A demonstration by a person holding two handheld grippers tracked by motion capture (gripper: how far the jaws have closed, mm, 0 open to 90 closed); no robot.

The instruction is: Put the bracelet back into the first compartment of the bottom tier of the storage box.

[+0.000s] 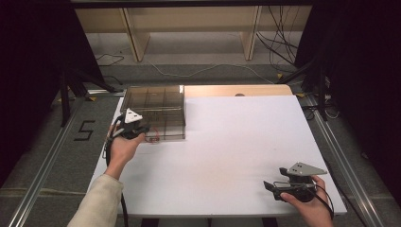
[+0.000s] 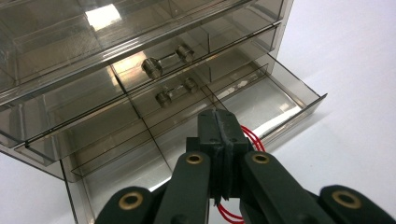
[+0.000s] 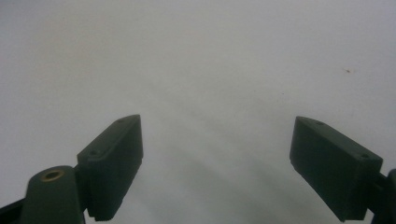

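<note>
Red elastic bands (image 2: 250,135) pinched in the shut jaws of the left gripper (image 2: 223,135), above the open bottom drawer (image 2: 280,100) of the smoky plastic organiser (image 1: 153,109) at the tabletop's (image 1: 236,142) far left. Could snag on the drawer front or spring out on release. Right gripper (image 1: 274,187) near right, jaws wide, empty.

My left hand-held gripper (image 2: 223,135) is matt black plastic with brass-looking pins. It pinches thin, glossy red bands (image 2: 251,136). The drawer box (image 2: 140,60) is smoky, see-through plastic, smooth and shiny. The tabletop (image 1: 236,142) is matt white.
</note>
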